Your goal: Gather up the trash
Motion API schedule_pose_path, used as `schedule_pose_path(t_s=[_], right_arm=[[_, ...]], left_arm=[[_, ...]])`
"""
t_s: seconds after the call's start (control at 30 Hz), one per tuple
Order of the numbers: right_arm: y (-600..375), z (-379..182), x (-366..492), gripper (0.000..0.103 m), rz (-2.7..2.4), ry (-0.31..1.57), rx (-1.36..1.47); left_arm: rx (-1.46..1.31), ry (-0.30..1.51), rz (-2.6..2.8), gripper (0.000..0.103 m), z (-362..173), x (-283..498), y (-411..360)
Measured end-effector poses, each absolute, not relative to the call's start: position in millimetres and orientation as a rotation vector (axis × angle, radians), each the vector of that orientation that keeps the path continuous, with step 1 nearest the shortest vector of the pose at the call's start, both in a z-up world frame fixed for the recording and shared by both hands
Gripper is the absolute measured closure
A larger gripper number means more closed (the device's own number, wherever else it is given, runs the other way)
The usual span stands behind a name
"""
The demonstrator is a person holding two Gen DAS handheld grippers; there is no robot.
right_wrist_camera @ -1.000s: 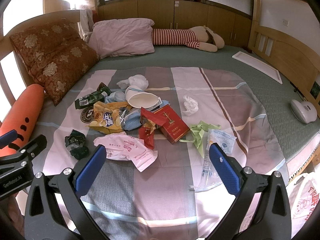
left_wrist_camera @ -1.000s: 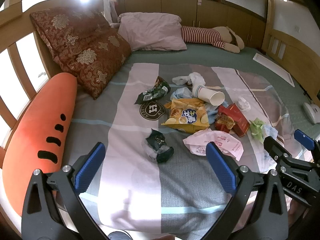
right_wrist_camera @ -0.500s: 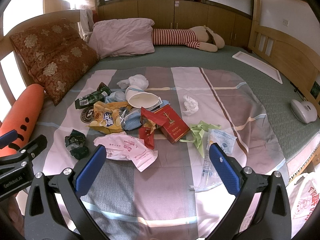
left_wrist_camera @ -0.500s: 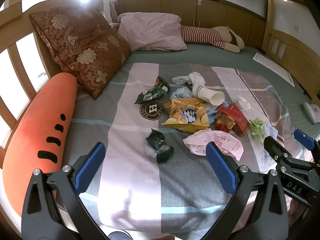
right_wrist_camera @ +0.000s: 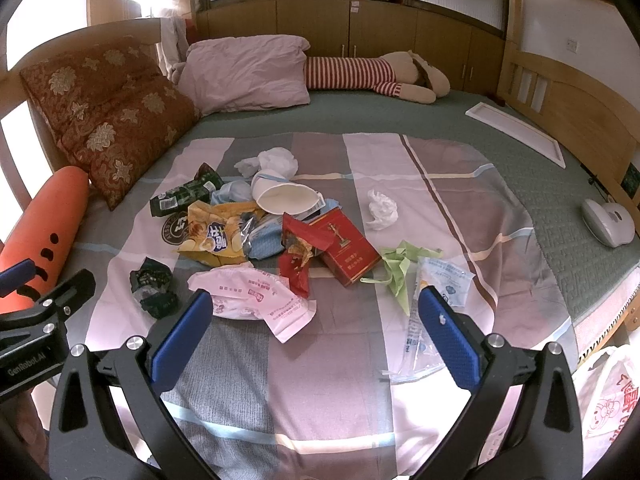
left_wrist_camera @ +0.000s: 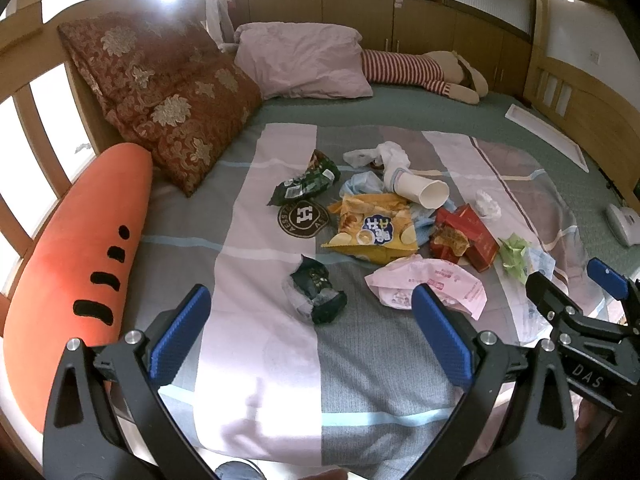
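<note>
Trash lies in a heap on the striped blanket [left_wrist_camera: 260,360]: a dark crumpled wrapper [left_wrist_camera: 316,296] [right_wrist_camera: 154,286], a pink plastic bag [left_wrist_camera: 428,286] [right_wrist_camera: 256,294], a yellow chip bag [left_wrist_camera: 372,230] [right_wrist_camera: 216,236], a paper cup [left_wrist_camera: 422,190] [right_wrist_camera: 282,196], a red box [left_wrist_camera: 472,236] [right_wrist_camera: 346,246], a green wrapper [left_wrist_camera: 306,186], green paper [right_wrist_camera: 398,268], a clear packet [right_wrist_camera: 430,316] and a white tissue [right_wrist_camera: 382,210]. My left gripper [left_wrist_camera: 310,338] is open and empty, short of the dark wrapper. My right gripper [right_wrist_camera: 310,338] is open and empty, short of the pink bag.
An orange carrot cushion [left_wrist_camera: 76,264] lies along the left edge, with a red patterned pillow [left_wrist_camera: 168,96] and a pink pillow [left_wrist_camera: 300,60] behind. A striped plush [right_wrist_camera: 372,74] lies at the back. A white device [right_wrist_camera: 608,220] sits right. A white plastic bag [right_wrist_camera: 608,396] hangs at the bed's lower right.
</note>
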State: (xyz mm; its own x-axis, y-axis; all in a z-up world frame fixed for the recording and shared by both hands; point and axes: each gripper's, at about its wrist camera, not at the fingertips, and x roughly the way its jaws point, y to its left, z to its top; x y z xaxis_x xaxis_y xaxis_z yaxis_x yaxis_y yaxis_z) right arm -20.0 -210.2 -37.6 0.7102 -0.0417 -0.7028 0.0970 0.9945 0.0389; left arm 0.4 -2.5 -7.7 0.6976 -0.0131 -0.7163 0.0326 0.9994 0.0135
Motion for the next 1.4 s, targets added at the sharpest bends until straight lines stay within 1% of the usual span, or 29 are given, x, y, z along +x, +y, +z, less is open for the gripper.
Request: schedule_pose_path(t_s=[0.17, 0.37, 0.43, 0.53, 0.6, 0.7, 0.83, 0.93, 1.03, 1.17, 1.27, 1.4], right_arm=[[-211.4, -36.6, -20.4, 0.002, -0.084, 0.766, 0.081], [-235.8, -25.7, -25.1, 0.002, -0.126, 0.675, 0.121], [-254.1, -17.7, -29.1, 0.002, -0.161, 0.622, 0.168], [-280.9, -13.1, -33.0, 0.002, -0.192, 0.572, 0.256], [-289.8, -14.4, -31.0, 0.002, -0.194, 0.577, 0.280], [-290.9, -15.1, -26.3, 0.002, -0.164, 0.592, 0.289], [-275.8, -19.8, -21.4, 0.002, -0.135, 0.622, 0.221], [-281.9, -23.3, -18.8, 0.002, -0.092, 0.652, 0.290], [-294.8, -27.0, -14.1, 0.002, -0.083, 0.692, 0.340], [-318.5, -32.0, -9.1, 0.002, -0.131, 0.726, 0.371], [-335.7, -39.5, -3.9, 0.002, -0.134, 0.777, 0.397], [-338.7, -51.8, 9.3, 0.002, -0.166, 0.829, 0.304]], left_arm=[[-0.019, 0.832, -0.073, 0.003, -10.7, 5.9, 6.0], [-0.047, 0.846, -0.136, 0.003, -2.4, 19.7, 31.5], [-0.158, 0.810, -0.144, 0.003, 4.9, 24.4, 60.2], [-0.402, 0.661, -0.204, 0.003, 8.4, 18.4, 108.2], [-0.436, 0.655, -0.147, 0.003, 5.8, 19.2, 119.8], [-0.386, 0.701, -0.126, 0.003, 0.0, 24.9, 112.7], [-0.234, 0.793, -0.145, 0.003, -11.4, 31.9, 78.2], [-0.142, 0.850, -0.128, 0.003, -26.1, 34.6, 50.9], [-0.109, 0.906, -0.126, 0.003, -40.1, 38.4, 35.7], [-0.015, 0.880, -0.116, 0.003, -45.8, 38.1, 17.1], [0.120, 0.863, -0.174, 0.003, -52.2, 33.0, -14.2], [0.248, 0.846, -0.215, 0.003, -66.3, 29.0, -58.2]])
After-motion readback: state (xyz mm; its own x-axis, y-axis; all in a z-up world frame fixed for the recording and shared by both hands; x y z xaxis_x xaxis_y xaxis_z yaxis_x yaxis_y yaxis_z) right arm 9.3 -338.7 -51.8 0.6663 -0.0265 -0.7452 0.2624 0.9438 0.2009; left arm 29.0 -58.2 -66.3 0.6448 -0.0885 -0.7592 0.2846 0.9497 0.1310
